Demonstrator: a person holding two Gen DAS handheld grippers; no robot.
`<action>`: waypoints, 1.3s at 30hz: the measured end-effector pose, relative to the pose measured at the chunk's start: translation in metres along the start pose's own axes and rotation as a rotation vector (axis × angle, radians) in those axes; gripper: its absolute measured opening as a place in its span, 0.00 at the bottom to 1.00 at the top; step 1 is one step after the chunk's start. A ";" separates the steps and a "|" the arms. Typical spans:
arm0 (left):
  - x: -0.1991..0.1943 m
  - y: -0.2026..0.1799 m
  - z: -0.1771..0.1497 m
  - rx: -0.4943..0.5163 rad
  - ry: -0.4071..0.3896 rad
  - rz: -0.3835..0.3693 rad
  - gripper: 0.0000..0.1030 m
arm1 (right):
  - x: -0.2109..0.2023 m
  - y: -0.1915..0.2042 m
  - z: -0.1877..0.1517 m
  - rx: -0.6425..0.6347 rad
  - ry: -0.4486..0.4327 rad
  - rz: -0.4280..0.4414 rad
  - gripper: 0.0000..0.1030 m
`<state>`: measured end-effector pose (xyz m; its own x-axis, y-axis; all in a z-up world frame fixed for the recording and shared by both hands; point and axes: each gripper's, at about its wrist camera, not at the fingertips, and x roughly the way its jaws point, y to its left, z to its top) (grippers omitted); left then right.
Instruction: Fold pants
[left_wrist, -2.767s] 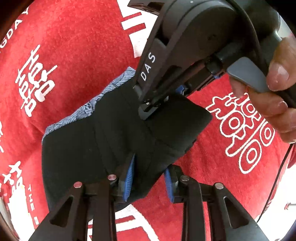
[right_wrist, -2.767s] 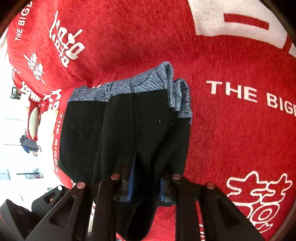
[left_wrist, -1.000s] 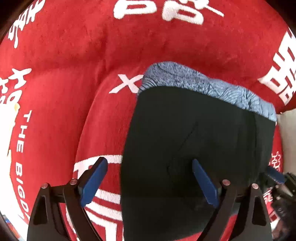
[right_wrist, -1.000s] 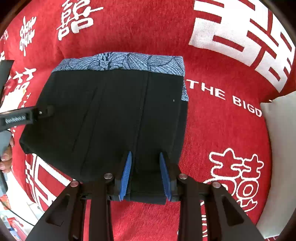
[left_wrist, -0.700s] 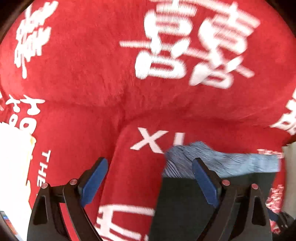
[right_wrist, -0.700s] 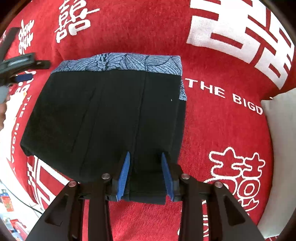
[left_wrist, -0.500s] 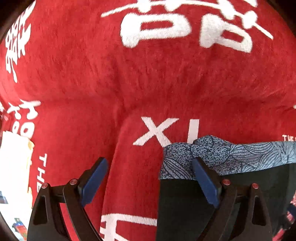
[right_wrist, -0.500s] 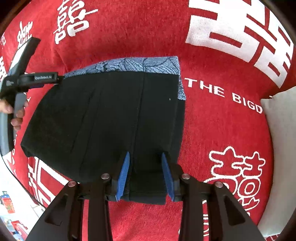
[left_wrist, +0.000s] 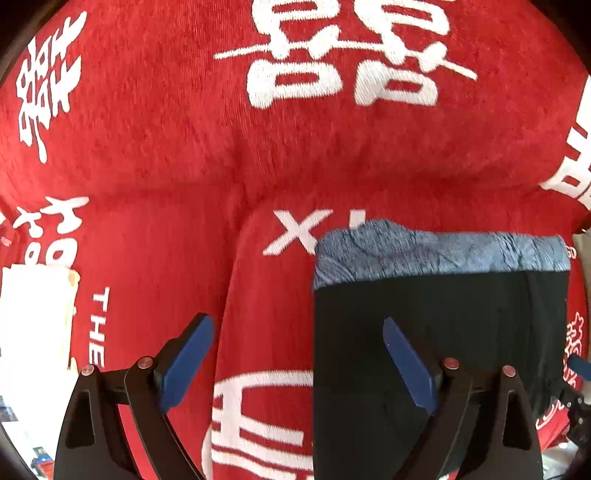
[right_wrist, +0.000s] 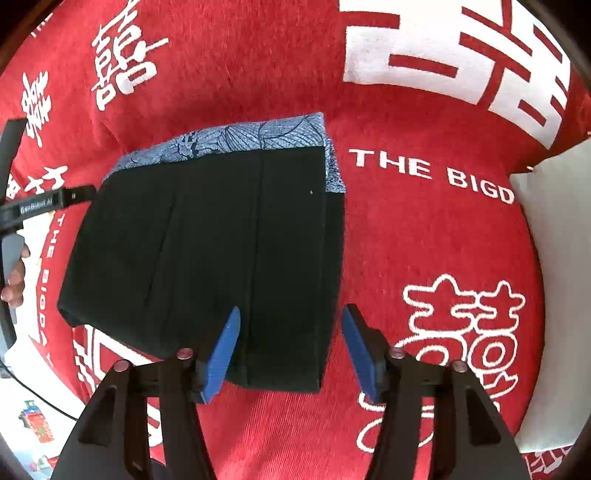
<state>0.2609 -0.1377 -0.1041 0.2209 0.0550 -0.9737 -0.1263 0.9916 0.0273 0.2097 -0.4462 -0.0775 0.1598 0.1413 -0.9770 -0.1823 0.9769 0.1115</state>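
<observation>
Both claws point down over the folded pants (right_wrist: 207, 258), which lie flat on a red blanket (right_wrist: 406, 240) with white writing. Right claw (right_wrist: 290, 350) has just been opening; its blue pads now stand apart on either side of the pants' near corner, not squeezing it. Left claw (left_wrist: 297, 363) is spread wide and holds nothing; one pad hangs above the red blanket, the other above the black cloth. A blue patterned band (right_wrist: 236, 142) runs along the far edge of the pants. A white cushion (right_wrist: 554, 277) sits beside the blanket.
</observation>
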 end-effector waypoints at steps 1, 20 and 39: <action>-0.003 -0.002 -0.003 0.000 0.003 -0.006 0.91 | -0.002 0.001 0.001 0.006 0.000 0.000 0.63; 0.002 -0.007 -0.014 0.034 0.071 -0.149 0.91 | 0.001 -0.024 0.008 0.087 0.024 0.091 0.72; 0.067 -0.005 -0.006 0.065 0.261 -0.588 0.91 | 0.089 -0.087 0.043 0.157 0.162 0.637 0.77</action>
<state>0.2704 -0.1398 -0.1709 -0.0078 -0.5216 -0.8531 0.0044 0.8531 -0.5217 0.2813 -0.5116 -0.1659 -0.0821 0.6833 -0.7255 -0.0474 0.7244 0.6877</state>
